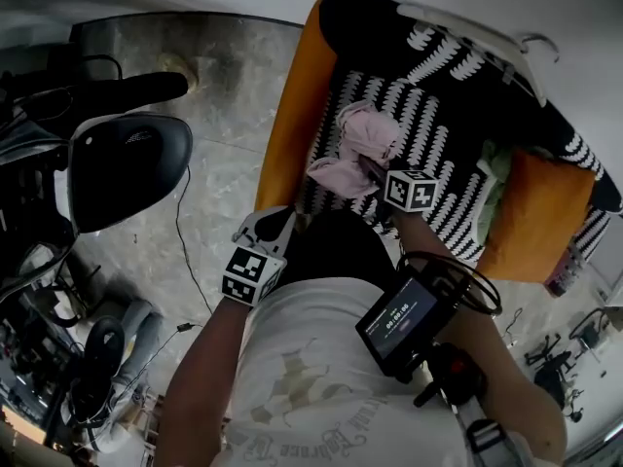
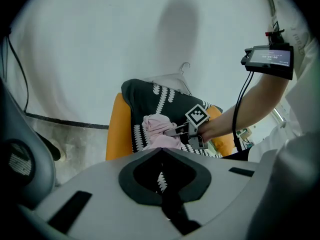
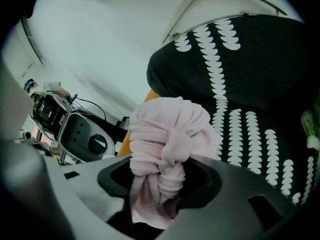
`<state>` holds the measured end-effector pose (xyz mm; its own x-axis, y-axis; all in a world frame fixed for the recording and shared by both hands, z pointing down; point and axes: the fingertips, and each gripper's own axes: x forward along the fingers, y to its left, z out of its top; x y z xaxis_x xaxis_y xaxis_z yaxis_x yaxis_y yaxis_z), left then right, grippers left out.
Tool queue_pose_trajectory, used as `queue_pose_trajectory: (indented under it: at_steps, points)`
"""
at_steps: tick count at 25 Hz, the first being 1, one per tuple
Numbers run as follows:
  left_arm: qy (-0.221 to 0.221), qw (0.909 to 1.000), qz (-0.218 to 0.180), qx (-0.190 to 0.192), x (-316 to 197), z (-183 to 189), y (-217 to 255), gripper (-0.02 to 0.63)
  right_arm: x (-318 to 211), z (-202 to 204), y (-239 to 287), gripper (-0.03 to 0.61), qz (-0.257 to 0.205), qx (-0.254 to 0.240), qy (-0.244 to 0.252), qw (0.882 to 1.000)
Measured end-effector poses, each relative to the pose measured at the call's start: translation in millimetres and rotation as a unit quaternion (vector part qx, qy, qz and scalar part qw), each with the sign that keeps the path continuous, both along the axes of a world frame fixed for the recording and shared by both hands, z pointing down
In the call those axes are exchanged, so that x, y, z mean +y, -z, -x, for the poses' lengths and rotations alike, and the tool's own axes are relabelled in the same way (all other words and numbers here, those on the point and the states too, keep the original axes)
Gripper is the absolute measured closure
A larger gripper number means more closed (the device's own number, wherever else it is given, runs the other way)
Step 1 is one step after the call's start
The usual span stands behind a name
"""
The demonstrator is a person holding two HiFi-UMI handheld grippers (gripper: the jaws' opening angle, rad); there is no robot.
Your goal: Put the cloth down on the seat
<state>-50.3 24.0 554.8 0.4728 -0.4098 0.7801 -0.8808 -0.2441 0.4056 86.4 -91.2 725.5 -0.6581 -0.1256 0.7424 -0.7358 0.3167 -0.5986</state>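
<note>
A bunched pink cloth (image 1: 360,144) hangs just above the seat, an orange armchair draped in a black cover with white marks (image 1: 448,154). My right gripper (image 1: 370,170) is shut on the cloth; in the right gripper view the knotted folds (image 3: 167,139) fill the gap between its jaws (image 3: 160,184). Whether the cloth touches the cover I cannot tell. My left gripper (image 1: 273,224) hovers off the chair's front left corner, shut and empty. From the left gripper view (image 2: 160,151) the cloth (image 2: 156,126) and the right gripper (image 2: 173,131) show ahead.
An orange cushion (image 1: 535,212) and a green rag (image 1: 496,163) lie at the seat's right end. A white hanger (image 1: 487,32) rests on the backrest. A black office chair (image 1: 127,168) and a cable (image 1: 185,251) occupy the stone floor at left.
</note>
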Motion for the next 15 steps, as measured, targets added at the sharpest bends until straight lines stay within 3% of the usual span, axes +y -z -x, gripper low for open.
queue_pose_trajectory:
  at_steps: [6, 15]
  points:
    - [0.002, 0.9999, 0.013, 0.003, -22, -6, -24, 0.601, -35, -2, -40, 0.345, 0.001, 0.023, 0.010, 1.000]
    - [0.028, 0.9992, 0.029, -0.002, -21, 4, -22, 0.601, -63, 3, -71, 0.345, -0.002, 0.075, 0.029, 0.997]
